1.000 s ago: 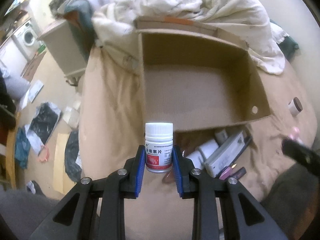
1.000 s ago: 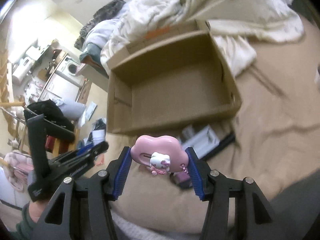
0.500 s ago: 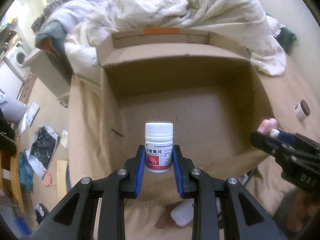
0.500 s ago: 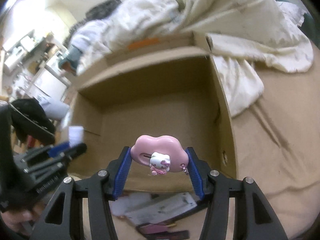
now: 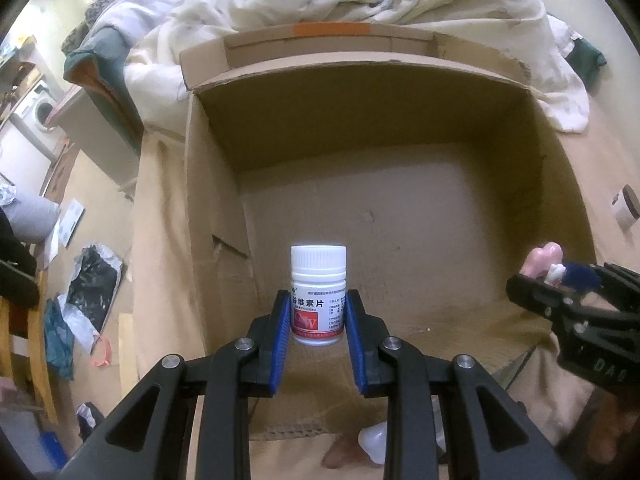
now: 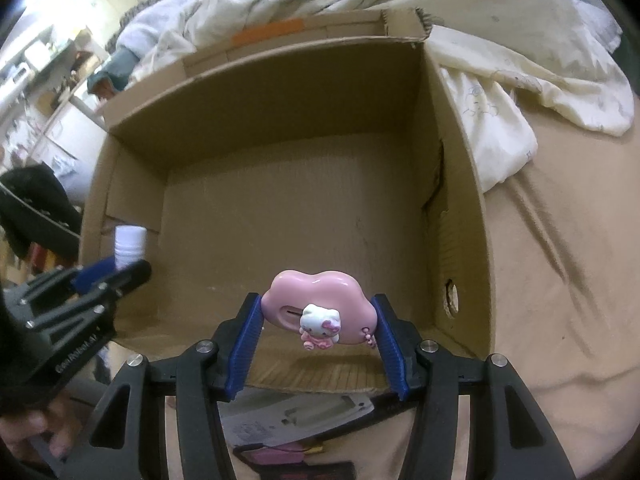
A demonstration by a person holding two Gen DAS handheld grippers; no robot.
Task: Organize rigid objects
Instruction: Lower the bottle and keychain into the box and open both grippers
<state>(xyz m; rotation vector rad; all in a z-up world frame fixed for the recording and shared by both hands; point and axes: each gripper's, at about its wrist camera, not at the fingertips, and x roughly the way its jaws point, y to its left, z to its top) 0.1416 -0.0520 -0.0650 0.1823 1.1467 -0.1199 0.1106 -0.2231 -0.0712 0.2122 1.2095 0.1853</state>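
Observation:
My left gripper [image 5: 318, 320] is shut on a white pill bottle [image 5: 318, 294] with a red label, held upright over the near left part of an open cardboard box [image 5: 400, 208]. My right gripper [image 6: 318, 322] is shut on a pink cloud-shaped case [image 6: 318, 304] with a white cat figure, over the box's near edge [image 6: 304, 376]. The left wrist view shows the right gripper [image 5: 556, 280] with the pink case [image 5: 544, 258] at the right. In the right wrist view the left gripper [image 6: 120, 270] and the bottle's cap [image 6: 130, 244] appear at the left. The box floor [image 6: 288, 220] is bare.
The box lies on a tan bedsheet [image 6: 560, 280] with a rumpled cream duvet [image 5: 360, 0] behind it. Flat packets and boxes [image 6: 304, 420] lie just in front of the box. A small round jar [image 5: 624, 208] rests on the sheet to the right. The floor at left is cluttered [image 5: 80, 280].
Both grippers moved forward and down toward the box with their objects still held; the box now fills both views and each gripper shows in the other's view.

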